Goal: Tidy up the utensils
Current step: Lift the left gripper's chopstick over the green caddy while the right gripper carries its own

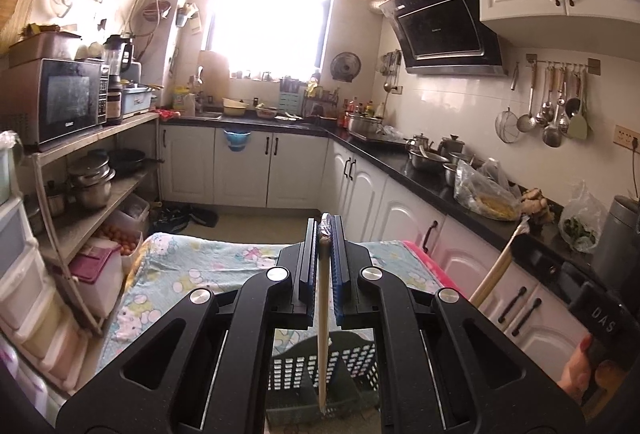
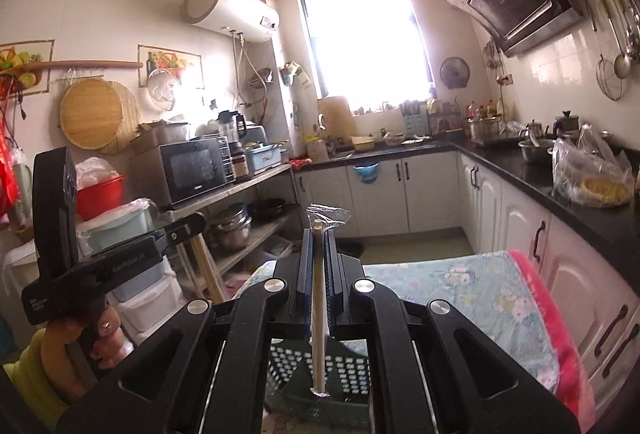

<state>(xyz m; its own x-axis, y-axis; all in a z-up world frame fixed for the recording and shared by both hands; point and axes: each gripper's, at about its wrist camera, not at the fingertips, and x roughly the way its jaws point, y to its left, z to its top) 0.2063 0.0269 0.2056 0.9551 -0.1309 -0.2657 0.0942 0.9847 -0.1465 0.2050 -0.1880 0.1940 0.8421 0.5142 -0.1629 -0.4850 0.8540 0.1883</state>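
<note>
Both chopstick pairs' [image 1: 323,314] lower ends basket-hidden [image 1: 356,362].

Legible markings are few. In the left wrist view, the letters "DAS" are printed in white on the black body of the right gripper [image 1: 520,224], just above the hand [image 1: 578,370]. In the right wrist view, "GenRobot.AI" is printed on the side of the left gripper [image 2: 196,230], above the hand [image 2: 76,350]. The small label below that print cannot be read.
</note>
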